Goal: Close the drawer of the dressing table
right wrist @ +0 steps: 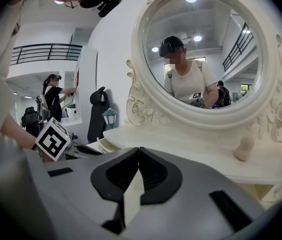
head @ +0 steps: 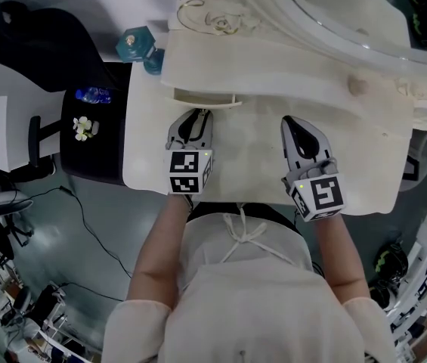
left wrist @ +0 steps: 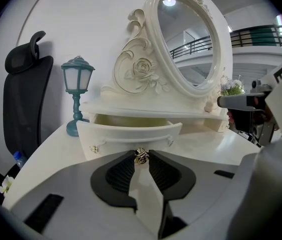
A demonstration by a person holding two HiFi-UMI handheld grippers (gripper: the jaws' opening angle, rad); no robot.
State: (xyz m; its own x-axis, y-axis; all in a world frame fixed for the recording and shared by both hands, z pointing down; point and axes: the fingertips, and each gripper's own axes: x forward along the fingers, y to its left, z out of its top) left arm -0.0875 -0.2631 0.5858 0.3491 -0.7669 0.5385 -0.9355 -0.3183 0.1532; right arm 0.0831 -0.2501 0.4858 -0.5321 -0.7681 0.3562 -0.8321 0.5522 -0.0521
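The cream dressing table (head: 364,172) has its left drawer (left wrist: 131,134) pulled out, its curved front facing me. The drawer (head: 204,97) shows in the head view as an open slot under the upper shelf. My left gripper (left wrist: 141,153) is shut on the drawer's small gold knob (left wrist: 141,157), which sits pinched between the black fingertips. In the head view the left gripper (head: 197,115) points at the drawer front. My right gripper (head: 289,121) hovers over the bare tabletop to the right, jaws together with nothing held; in its own view the right gripper (right wrist: 139,149) faces the mirror.
An oval mirror (left wrist: 186,43) in a carved frame rises behind the drawer. A teal lantern lamp (left wrist: 77,92) stands at the table's back left. A black office chair (left wrist: 24,101) is left of the table. A small cream finial (right wrist: 244,147) sits on the shelf at right.
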